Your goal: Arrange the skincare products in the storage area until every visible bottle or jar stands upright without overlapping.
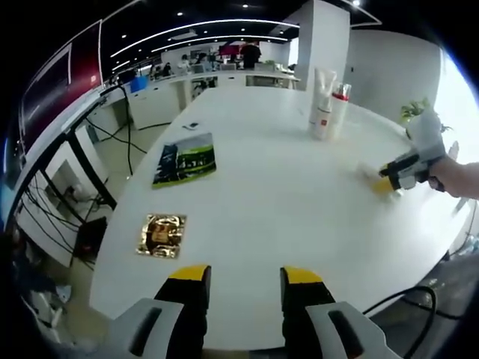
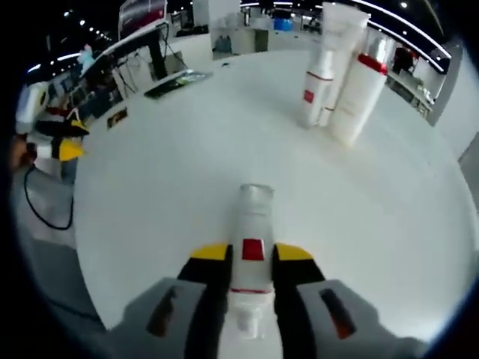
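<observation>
While the left claw (image 1: 245,280) hangs open and empty over the near edge of the white surface (image 1: 277,187), the right claw (image 2: 251,262) is closed on a lying bottle (image 2: 251,239), its jaws pinching the white body just below the clear cap, which points away toward the standing group of bottles (image 2: 340,75). Taking that group as the landmark: in the left gripper view a gold packet (image 1: 162,235) and a green booklet (image 1: 185,159) lie well to its left, nearer the left claw; the group itself stands upright, its three containers touching or nearly so; and the right claw, seen there at the far right, sits near the surface edge, well apart from the group. The held bottle is not yet upright. The risk I see lies in the landing: tipped up too close to the group, it could knock a neighbour over, and a narrow base released while tilted could topple.
</observation>
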Action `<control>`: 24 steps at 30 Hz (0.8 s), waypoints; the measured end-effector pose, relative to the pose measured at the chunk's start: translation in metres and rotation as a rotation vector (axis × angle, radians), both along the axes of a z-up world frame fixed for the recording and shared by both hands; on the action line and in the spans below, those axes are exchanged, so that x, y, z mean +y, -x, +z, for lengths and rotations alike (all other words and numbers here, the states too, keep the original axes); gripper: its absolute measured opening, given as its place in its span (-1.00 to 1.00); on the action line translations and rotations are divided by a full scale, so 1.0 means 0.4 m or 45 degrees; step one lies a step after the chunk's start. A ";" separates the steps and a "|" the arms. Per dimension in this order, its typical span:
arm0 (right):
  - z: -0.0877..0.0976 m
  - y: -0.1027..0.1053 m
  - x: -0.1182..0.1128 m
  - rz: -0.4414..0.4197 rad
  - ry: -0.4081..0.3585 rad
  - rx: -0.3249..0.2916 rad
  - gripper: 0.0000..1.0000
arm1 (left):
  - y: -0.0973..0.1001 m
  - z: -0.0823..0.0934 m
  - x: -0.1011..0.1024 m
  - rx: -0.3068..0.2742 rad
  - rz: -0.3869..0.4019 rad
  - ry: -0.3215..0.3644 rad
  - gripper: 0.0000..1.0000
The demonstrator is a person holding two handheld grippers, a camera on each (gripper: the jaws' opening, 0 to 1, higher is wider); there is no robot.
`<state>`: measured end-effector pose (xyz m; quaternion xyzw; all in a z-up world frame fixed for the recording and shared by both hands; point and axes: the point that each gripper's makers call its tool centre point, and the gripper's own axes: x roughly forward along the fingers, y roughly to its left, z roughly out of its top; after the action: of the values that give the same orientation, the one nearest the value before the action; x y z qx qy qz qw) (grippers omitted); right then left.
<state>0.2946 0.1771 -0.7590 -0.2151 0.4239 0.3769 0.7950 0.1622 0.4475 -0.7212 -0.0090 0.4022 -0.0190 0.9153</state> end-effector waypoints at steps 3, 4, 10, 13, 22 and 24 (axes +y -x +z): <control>-0.002 0.002 0.005 0.025 0.008 0.041 -0.58 | -0.002 0.003 0.002 -0.010 0.002 -0.002 -0.23; -0.002 0.008 0.008 0.040 0.014 0.052 -0.59 | -0.001 0.006 0.001 -0.013 0.000 -0.004 -0.23; 0.065 0.038 0.058 0.143 -0.049 -0.006 -0.59 | 0.000 0.018 0.000 -0.028 -0.002 -0.008 -0.23; 0.104 0.058 0.075 0.181 -0.081 -0.021 -0.60 | 0.004 0.024 0.004 -0.033 0.031 0.011 -0.23; 0.238 0.085 0.082 0.230 -0.220 -0.117 -0.59 | -0.008 0.039 -0.022 -0.051 -0.039 -0.005 -0.13; 0.268 0.104 0.090 0.257 -0.261 -0.133 -0.59 | -0.014 0.052 -0.022 -0.057 -0.040 -0.004 -0.12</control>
<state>0.2528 0.2129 -0.6518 -0.1936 0.3175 0.4845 0.7918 0.1677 0.4388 -0.7003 -0.0010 0.3817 -0.0330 0.9237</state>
